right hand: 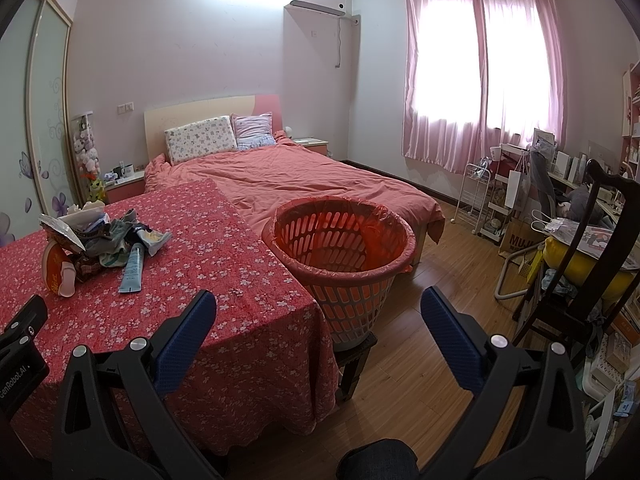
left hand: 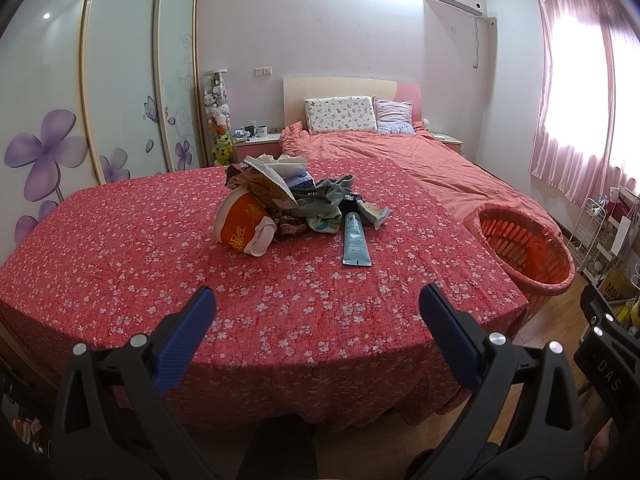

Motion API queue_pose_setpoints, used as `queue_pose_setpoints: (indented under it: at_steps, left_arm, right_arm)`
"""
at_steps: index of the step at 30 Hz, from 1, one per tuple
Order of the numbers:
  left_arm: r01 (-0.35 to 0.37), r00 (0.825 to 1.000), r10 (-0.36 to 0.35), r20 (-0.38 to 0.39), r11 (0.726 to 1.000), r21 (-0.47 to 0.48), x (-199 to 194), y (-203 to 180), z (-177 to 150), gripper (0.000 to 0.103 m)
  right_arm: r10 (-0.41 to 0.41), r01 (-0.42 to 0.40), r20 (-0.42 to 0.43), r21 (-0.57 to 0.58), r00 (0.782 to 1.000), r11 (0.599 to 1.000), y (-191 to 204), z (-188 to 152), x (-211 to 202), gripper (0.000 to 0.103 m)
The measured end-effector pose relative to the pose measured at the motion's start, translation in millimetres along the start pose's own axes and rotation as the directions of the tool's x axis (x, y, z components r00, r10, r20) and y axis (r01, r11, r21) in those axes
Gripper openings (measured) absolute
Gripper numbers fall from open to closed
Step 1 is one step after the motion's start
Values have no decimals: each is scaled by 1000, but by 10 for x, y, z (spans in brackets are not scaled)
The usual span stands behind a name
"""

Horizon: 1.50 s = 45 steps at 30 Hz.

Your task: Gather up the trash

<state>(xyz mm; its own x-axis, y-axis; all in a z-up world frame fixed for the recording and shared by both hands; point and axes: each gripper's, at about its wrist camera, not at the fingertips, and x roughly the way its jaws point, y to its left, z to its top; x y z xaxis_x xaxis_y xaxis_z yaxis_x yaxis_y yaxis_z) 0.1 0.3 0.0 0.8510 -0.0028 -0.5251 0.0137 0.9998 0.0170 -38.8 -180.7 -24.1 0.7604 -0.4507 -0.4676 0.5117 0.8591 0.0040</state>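
Left wrist view: left gripper (left hand: 318, 300) at bottom centre, jaws spread wide, nothing between them, hovering over the near edge of a table (left hand: 120, 264) under a red floral cloth. Trash pile (left hand: 296, 196) sits mid-frame on the cloth: orange-white paper bowl (left hand: 240, 226) tipped on its side, crumpled wrappers and rags, blue tube (left hand: 355, 242) lying flat just right of it. Orange basket (left hand: 528, 252) with red liner at right, beside the table edge. Bed (left hand: 400, 152) behind, wardrobe at left, pink curtains at right. Right wrist view: right gripper (right hand: 319, 302) at bottom centre, jaws also spread, empty, above the table corner and wood floor (right hand: 432, 320). Basket centre frame, on a dark stool (right hand: 354, 360); pile at left edge; cluttered chair at right.
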Motion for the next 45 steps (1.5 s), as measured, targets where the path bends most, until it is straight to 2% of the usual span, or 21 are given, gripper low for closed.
queue_pose_setpoints:
  at_steps: [27,32,39,45]
  left_arm:
    - [-2,1000,2,-6,1000,-2,-39,-24,19,99]
    - [-21,1000,20,-20,1000,-23,87,95,50,99]
    - [-69,996,65,-58,995,-77,369,342,53,99]
    - [-112,990,98,-105,984,-141,665,698,93,99]
  right_arm:
    - [-1,1,-4,-2,1000,1000,17,7,9,101]
    - [14,-14,-14,-15,1000,1000,33,29,69,101]
    - [77,-79,-36,-61,996,995,254,37,233,101]
    - [183,-190,-91,-78,979,979,569,82,462,101]
